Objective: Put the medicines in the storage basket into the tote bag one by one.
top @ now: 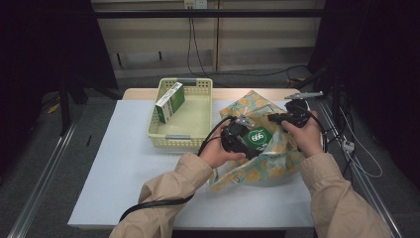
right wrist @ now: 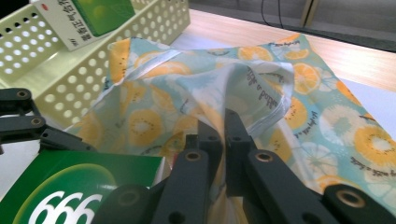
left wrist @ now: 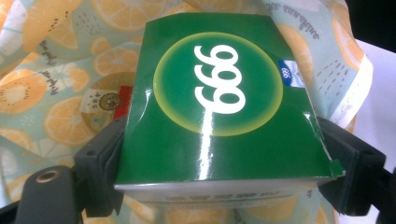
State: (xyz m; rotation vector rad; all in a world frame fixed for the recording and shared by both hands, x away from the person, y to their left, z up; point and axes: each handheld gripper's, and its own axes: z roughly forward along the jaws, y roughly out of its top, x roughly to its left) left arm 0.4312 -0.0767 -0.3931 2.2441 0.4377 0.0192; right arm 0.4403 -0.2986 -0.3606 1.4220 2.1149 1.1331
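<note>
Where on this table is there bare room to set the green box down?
Bare table lies left of and in front of the basket. The basket floor right of its leaning box is free too. The right side is crowded by the fruit-print bag and both grippers.

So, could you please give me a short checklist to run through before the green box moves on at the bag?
1. Left hand-held gripper clamped on the green box from both sides: ok.
2. Right hand-held gripper pinching the edge of the fruit-print bag, jaws shut on the cloth: ok.
3. Box held square in the jaws, not skewed: ok.
4. Bag mouth open wide enough for the box: cannot tell, folds hide it.
5. What lies inside the bag: cannot tell, though a red-edged pack peeks out behind the box.
6. Yellow basket with a second box stands apart from the bag: ok.
</note>
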